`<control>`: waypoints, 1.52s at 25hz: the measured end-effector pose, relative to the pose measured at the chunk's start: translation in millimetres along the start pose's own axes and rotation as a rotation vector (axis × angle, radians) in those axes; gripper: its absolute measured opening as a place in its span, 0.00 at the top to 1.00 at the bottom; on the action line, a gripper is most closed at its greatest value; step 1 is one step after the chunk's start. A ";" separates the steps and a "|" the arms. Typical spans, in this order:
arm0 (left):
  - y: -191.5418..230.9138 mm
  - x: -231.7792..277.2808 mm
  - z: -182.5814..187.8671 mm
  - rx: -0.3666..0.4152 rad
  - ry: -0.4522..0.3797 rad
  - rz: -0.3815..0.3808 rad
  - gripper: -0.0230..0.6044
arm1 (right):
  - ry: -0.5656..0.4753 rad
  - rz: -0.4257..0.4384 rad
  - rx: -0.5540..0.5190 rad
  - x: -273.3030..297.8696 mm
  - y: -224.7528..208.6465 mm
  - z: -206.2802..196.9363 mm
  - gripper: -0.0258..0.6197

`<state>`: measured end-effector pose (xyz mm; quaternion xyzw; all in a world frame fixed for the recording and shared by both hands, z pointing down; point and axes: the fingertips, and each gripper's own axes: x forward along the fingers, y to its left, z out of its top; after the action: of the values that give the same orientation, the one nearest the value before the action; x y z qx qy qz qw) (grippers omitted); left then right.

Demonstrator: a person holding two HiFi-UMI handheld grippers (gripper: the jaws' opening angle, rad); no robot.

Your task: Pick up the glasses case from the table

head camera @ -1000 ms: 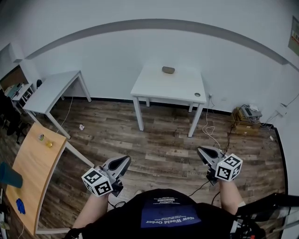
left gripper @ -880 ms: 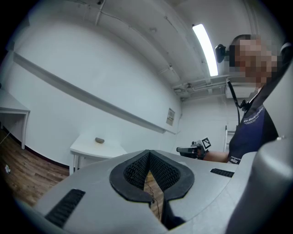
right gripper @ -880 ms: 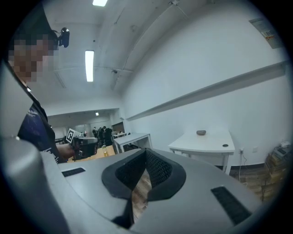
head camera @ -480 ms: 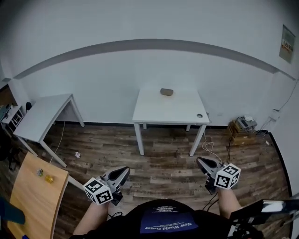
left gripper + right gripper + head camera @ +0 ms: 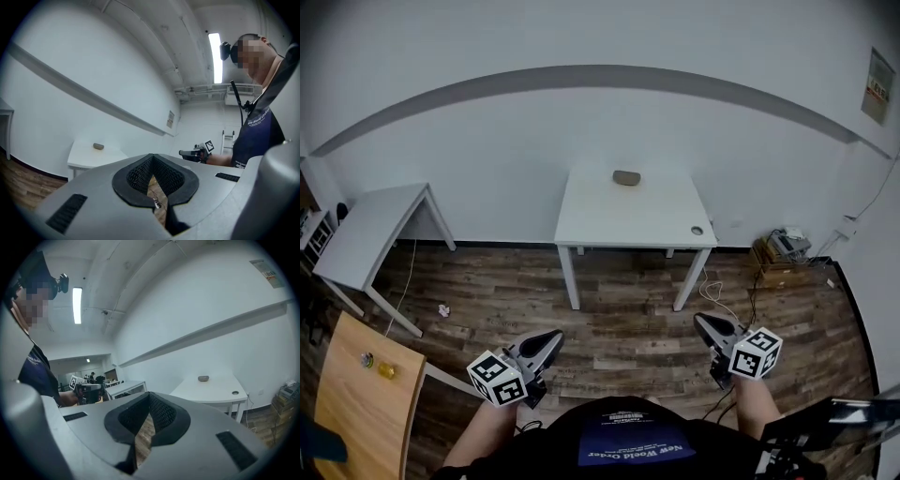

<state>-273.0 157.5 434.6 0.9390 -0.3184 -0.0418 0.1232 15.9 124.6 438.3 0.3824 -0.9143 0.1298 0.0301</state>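
**Grippers clenched, short of the white table**

The left gripper (image 5: pixel 551 336) and right gripper (image 5: pixel 705 323), jaws pressed together on nothing, hang over the wood-plank floor (image 5: pixel 619 309) before the white table (image 5: pixel 628 214). The table is smooth, square-topped and slim-legged (a round hole (image 5: pixel 697 230) near its front right corner), and it stands against a plain white wall (image 5: pixel 581 122). The glasses case (image 5: pixel 626 177), a small grey-brown rounded oblong, lies at the table's far edge.
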 end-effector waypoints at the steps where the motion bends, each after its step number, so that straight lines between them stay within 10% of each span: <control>1: 1.9 8.3 -0.1 0.006 0.004 0.005 0.96 | -0.003 0.008 0.002 3.0 -9.7 0.5 0.96; 22: 18.9 287.3 26.8 0.026 -0.005 0.136 0.96 | 0.005 0.159 -0.041 28.1 -300.4 72.3 0.96; 38: 245.5 290.0 95.5 0.031 -0.021 0.000 0.96 | -0.038 0.004 -0.048 211.6 -306.4 122.0 0.96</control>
<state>-202.0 -226.7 405.6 0.9403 -0.3202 -0.0469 0.1053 88.6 -260.0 418.9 0.3821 -0.9184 0.1004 0.0218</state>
